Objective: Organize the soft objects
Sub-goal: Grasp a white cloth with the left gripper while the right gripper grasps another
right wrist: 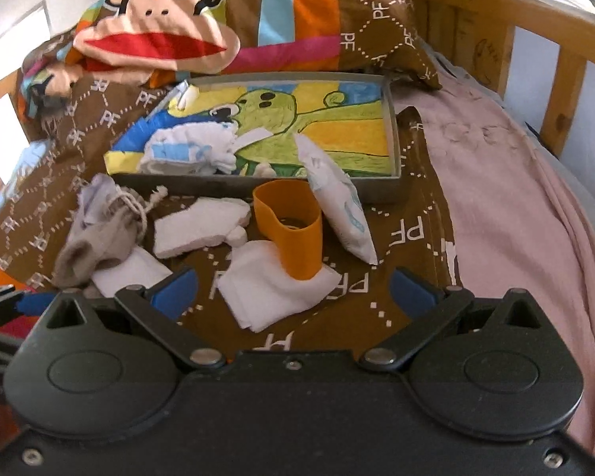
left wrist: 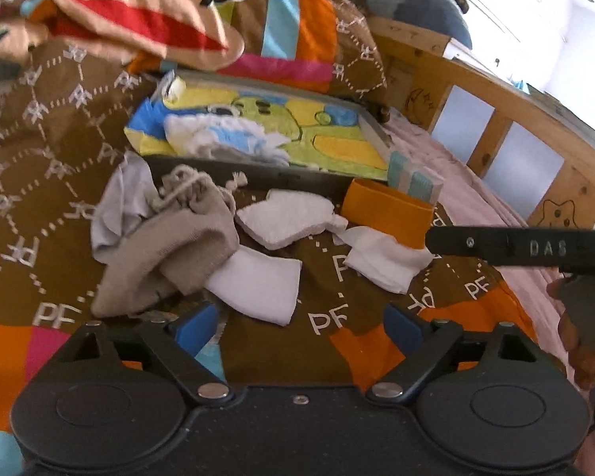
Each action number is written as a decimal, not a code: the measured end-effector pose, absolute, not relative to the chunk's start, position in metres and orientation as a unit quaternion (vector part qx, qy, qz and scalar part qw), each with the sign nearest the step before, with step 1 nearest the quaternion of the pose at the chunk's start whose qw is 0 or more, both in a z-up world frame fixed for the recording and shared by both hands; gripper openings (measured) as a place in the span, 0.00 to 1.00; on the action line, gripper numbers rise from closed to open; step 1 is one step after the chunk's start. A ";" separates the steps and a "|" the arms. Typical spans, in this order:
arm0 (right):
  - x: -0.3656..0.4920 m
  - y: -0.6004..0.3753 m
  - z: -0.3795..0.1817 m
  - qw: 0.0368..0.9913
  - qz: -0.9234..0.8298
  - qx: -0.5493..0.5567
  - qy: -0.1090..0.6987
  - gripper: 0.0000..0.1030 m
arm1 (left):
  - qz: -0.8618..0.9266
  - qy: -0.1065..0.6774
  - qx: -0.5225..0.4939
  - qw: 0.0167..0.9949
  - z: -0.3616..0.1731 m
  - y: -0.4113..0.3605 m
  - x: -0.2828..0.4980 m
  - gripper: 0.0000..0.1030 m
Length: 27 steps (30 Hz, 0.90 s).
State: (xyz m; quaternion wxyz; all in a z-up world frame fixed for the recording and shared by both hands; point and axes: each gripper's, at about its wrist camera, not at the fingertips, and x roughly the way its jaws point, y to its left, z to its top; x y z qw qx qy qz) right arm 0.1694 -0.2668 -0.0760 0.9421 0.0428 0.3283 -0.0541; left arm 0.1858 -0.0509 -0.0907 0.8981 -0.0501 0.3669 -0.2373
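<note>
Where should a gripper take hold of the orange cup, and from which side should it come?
Grip the orange cup across its open rim, one finger inside, coming from above. It stands upright on a white tissue, and its thin wall likely flexes if squeezed from outside.

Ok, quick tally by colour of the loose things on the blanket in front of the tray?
White: 4 (foam piece, two folded cloths, packet)
Grey or beige: 1 (drawstring pouch bundle)
Orange: 1 (cup)
Total: 6
</note>
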 end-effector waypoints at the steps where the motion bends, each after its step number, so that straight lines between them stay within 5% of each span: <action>1: 0.172 -0.268 -0.078 0.942 -0.055 0.038 0.329 0.99 | -0.238 0.372 -0.059 0.895 -0.094 -0.050 0.190 0.84; 11: 0.201 -0.278 -0.112 0.927 -0.052 0.044 0.369 0.71 | -0.182 0.418 -0.157 0.876 -0.118 -0.046 0.227 0.69; 14: 0.208 -0.274 -0.120 0.926 -0.046 0.040 0.373 0.66 | -0.151 0.422 -0.183 0.875 -0.119 -0.047 0.235 0.59; 19: 0.217 -0.264 -0.127 0.926 -0.032 0.031 0.374 0.63 | -0.114 0.425 -0.194 0.877 -0.122 -0.048 0.244 0.27; 27: 0.222 -0.249 -0.133 0.929 -0.023 0.015 0.370 0.40 | -0.117 0.423 -0.184 0.880 -0.123 -0.053 0.244 0.09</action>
